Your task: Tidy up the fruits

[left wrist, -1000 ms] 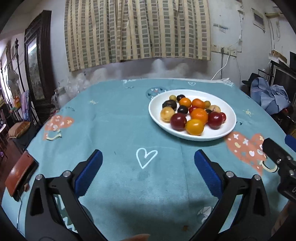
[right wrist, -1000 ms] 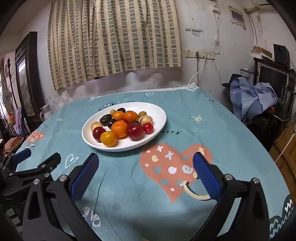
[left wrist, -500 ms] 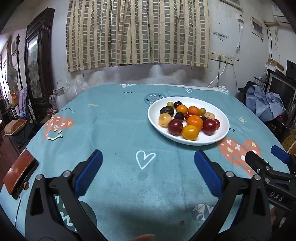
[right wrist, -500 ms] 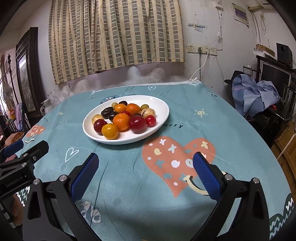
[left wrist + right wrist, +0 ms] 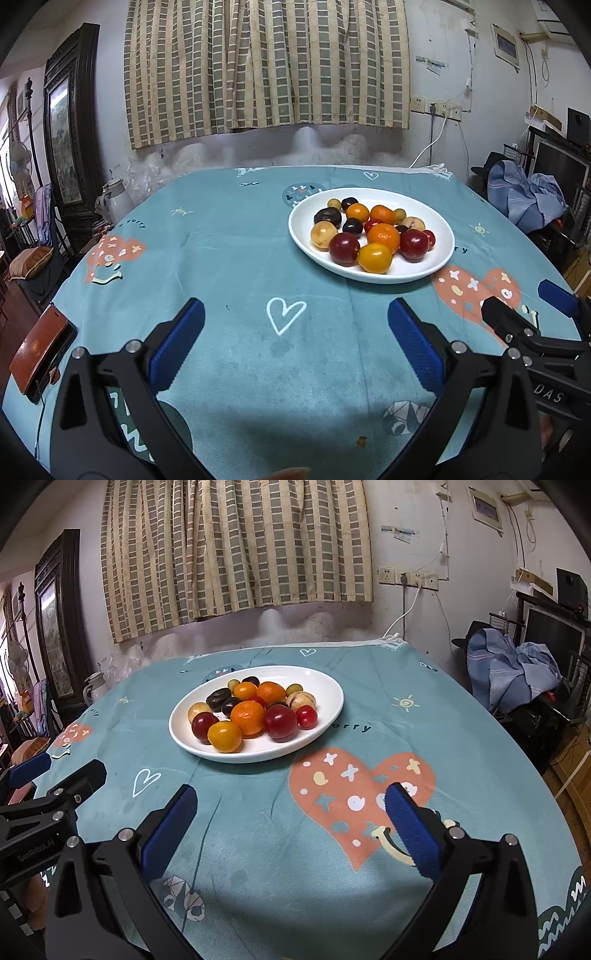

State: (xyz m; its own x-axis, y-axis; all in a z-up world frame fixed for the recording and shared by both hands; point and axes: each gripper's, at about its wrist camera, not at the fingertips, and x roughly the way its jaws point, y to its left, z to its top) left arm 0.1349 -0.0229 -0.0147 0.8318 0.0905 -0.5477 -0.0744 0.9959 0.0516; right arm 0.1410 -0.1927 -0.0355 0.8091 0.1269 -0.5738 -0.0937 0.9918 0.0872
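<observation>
White oval plate [image 5: 332,705] holding the mixed fruits [image 5: 251,710], set on the teal tablecloth [image 5: 258,830] past mid-table. Left gripper [image 5: 295,332] and right gripper [image 5: 291,812] both hover above the cloth near the table's front edge, jaws spread wide and empty, well short of the plate. A flat brown object, possibly a phone case [image 5: 38,352], lies at the table's left edge.
</observation>
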